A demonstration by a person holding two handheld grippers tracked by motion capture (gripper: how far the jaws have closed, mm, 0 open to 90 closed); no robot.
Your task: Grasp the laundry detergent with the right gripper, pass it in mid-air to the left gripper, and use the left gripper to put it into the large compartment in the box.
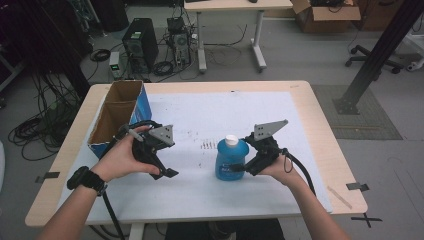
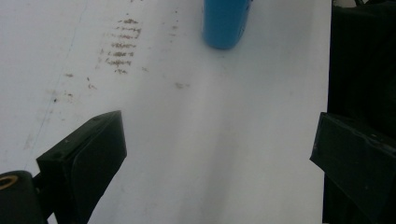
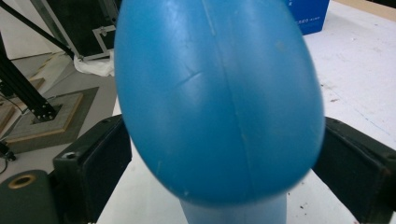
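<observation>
Bare white mat (image 1: 200, 120) lies between the blue bottle (image 1: 231, 160) and cardboard box (image 1: 117, 115).

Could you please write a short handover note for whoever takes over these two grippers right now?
Right gripper: jaws on either side of the blue bottle, touching or nearly so; a firm grip can't be confirmed.
Left gripper: open, holding nothing, above the white mat.
The bottle stands upright on the mat, white cap on. The open cardboard box sits at the table's far left.
Done: the bottle is reached.
Left: probably lifting and moving it, perhaps to the box.
</observation>
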